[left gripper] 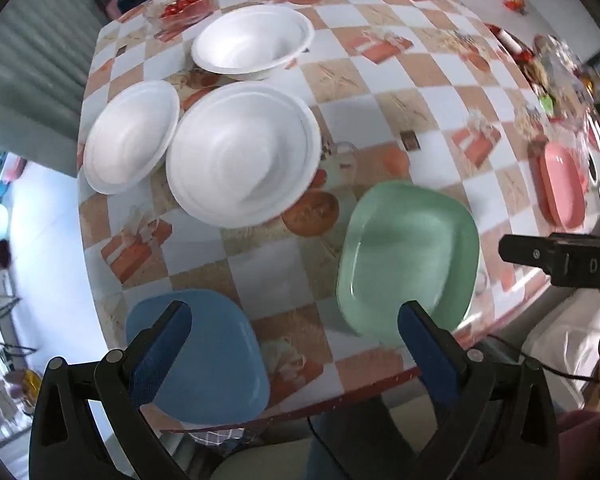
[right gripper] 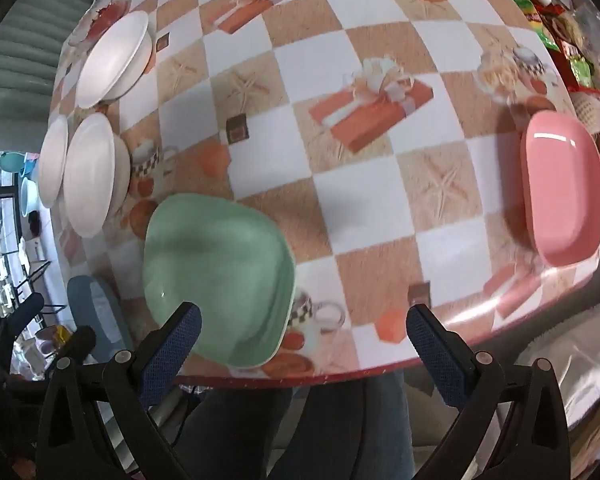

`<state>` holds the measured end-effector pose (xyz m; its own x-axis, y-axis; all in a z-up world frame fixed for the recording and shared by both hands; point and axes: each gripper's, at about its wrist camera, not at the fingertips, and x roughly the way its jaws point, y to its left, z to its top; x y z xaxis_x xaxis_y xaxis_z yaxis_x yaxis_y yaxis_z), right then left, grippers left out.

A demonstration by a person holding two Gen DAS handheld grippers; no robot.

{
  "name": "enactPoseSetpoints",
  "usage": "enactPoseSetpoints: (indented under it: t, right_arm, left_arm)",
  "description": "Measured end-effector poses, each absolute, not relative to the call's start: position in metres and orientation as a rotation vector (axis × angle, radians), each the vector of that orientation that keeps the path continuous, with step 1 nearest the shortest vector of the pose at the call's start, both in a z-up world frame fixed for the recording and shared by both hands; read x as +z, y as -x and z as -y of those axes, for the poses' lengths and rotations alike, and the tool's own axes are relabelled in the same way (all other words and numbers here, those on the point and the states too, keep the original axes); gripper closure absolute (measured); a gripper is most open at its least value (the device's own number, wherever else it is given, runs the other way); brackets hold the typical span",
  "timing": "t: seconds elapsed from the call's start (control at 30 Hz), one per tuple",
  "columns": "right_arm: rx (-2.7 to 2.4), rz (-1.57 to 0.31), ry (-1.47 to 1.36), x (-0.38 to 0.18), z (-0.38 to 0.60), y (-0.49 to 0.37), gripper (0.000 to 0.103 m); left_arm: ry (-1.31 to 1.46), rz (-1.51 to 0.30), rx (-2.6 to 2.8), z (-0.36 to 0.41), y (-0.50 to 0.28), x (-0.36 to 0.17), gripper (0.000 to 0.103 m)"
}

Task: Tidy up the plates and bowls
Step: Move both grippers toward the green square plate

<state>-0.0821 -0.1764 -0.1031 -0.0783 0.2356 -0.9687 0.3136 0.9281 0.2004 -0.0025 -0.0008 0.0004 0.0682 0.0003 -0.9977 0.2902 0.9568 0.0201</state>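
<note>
Near the table edge, the blue plate [left gripper: 204, 356] and green plate [left gripper: 408, 256] sit. Both the left gripper [left gripper: 296, 320] and right gripper [right gripper: 304, 324] are wide open, holding nothing. A bump could knock one off.

Two handheld grippers, both with jaws spread wide.
The left gripper [left gripper: 294, 330] and right gripper [right gripper: 304, 330] are held side by side at the near edge, fingers pointing forward, gripping nothing.
</note>
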Motion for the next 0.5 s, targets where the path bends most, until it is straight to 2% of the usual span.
enactPoseSetpoints:
  t: [0.5]
  right_arm:
    - [-0.114, -1.711, -0.430, -0.095, 0.177, 0.111, 0.000]
  left_arm:
    - [-0.264, -1.511, -0.313, 0.004, 0.017, 0.002, 0.000]
